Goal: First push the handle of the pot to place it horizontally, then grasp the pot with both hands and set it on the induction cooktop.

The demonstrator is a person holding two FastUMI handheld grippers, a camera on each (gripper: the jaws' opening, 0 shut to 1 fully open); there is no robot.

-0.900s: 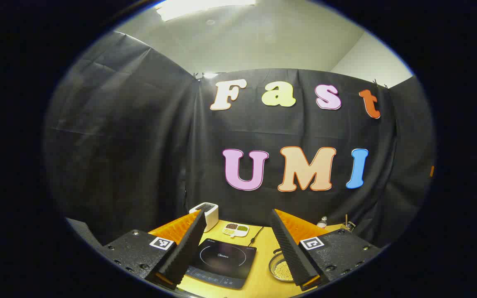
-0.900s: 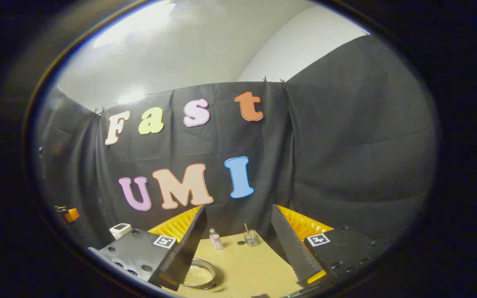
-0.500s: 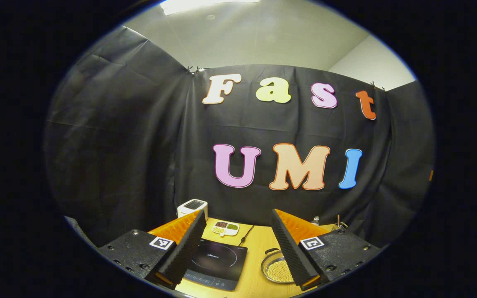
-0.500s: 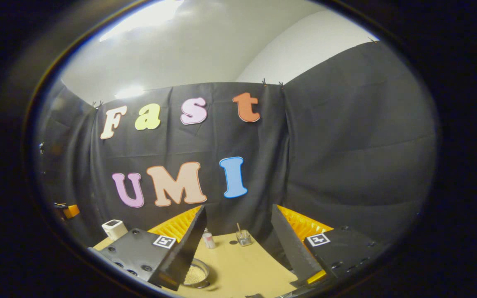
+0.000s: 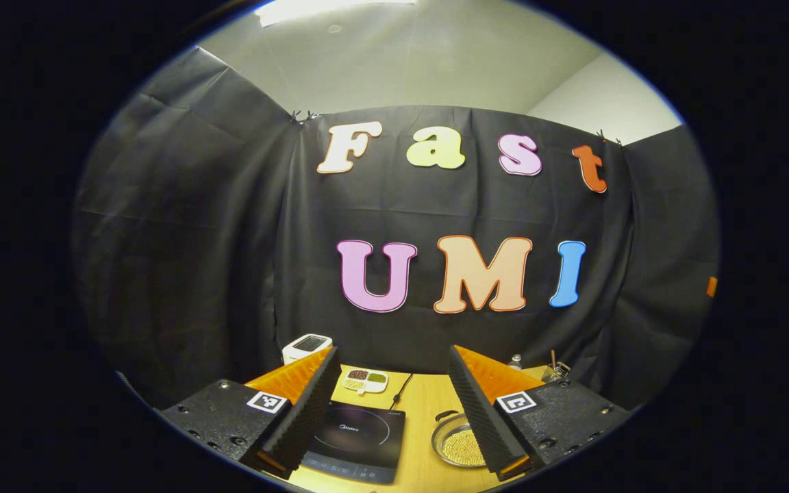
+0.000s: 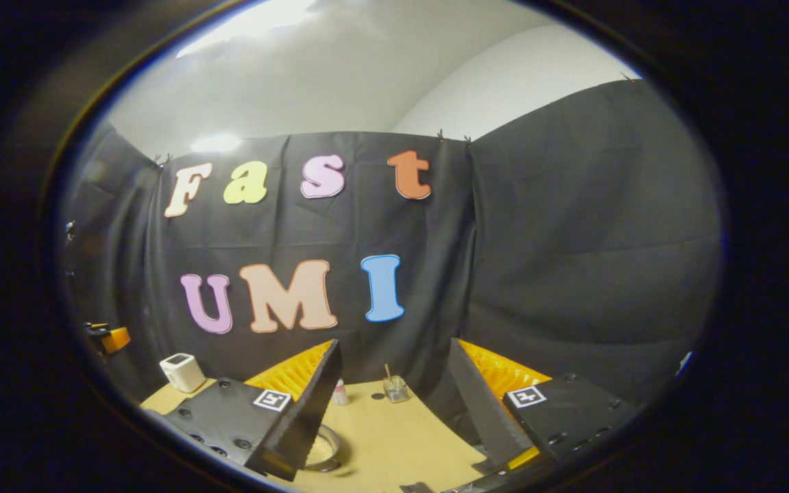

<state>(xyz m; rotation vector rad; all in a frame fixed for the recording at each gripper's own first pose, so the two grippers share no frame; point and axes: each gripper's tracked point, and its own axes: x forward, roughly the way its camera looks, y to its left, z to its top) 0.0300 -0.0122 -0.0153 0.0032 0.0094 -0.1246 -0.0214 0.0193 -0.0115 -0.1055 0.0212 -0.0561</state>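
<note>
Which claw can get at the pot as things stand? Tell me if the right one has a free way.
Probably yes. The right claw is open above the table, with the pot low beside its left finger; nothing lies between them.

Light comes from overhead: a ceiling light panel blows out to white at the top of the left gripper view, and a bright glare patch sits on the ceiling in the right gripper view. The booth is dim below; the black cloth swallows light. Fisheye bending curves the edges strongly. The right gripper view looks softer, hazier toward its rim. The wooden table is evenly lit, with faint shadows.
</note>
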